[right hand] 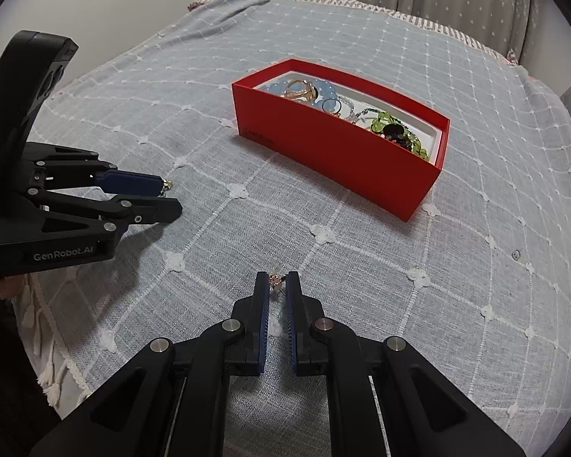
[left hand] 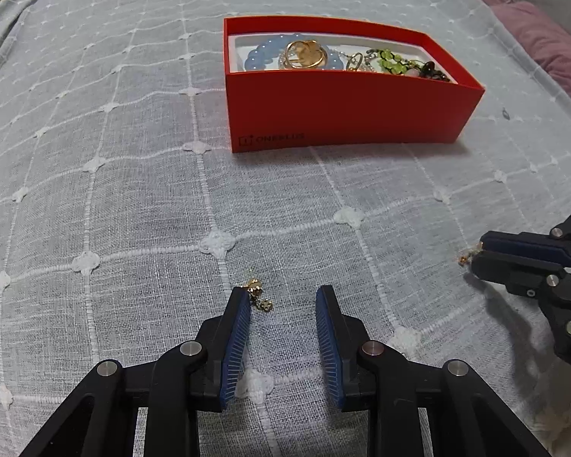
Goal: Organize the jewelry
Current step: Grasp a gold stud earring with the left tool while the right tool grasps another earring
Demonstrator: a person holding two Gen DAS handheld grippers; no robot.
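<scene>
On the left, our left tongs [left hand: 283, 297] hang low over the bed [left hand: 114, 190] with a wide gap between the pads and nothing gripped. A small gold earring [left hand: 257, 294] lies on the cover just beside the left pad, at its tip, maybe brushing it; we cannot tell for sure.

In the middle, farther back, sits the red box [left hand: 342, 114], open-topped. It already holds a blue bead bracelet [left hand: 259, 57], gold rings [left hand: 304, 55] and a green bead piece [left hand: 392, 61].

On the right, our right tongs [right hand: 278, 281] are nearly closed around a second small earring [right hand: 277, 283]. The pads look close enough to pinch it, though a full grip is not certain from the right wrist view.

We judge the step to be picking up the last loose earrings. Next, the left tongs need to shift slightly left to centre the earring and close. Then both go to the box.
</scene>
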